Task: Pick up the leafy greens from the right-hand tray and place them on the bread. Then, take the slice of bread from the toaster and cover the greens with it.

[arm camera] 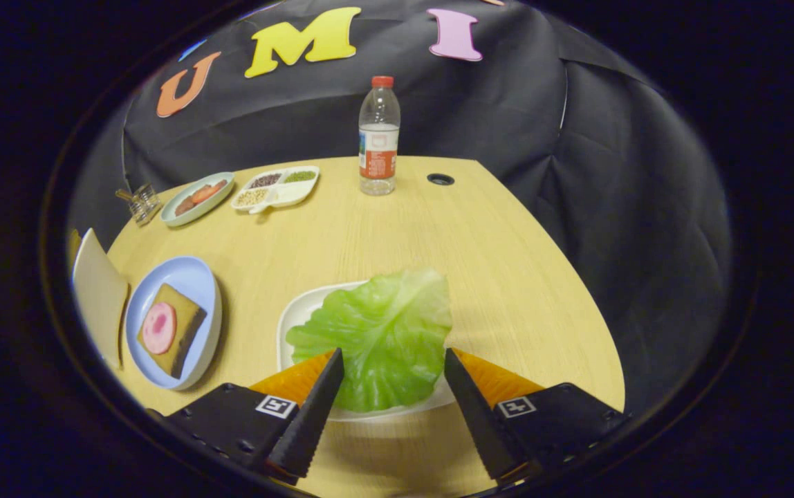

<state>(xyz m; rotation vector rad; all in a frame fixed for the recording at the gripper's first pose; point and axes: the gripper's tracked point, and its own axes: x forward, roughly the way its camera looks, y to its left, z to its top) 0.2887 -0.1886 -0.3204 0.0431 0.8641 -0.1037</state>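
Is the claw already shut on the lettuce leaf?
No: the claw is open, its fingers either side of the lettuce leaf on the white tray.

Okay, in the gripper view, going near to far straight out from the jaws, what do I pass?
The open gripper → leafy greens lying between the jaws on the white tray → bare wooden table → water bottle standing upright near the far edge.

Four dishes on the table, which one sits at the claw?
The white tray holding the lettuce leaf, between the open claw fingers. The others sit off to the side or far back.
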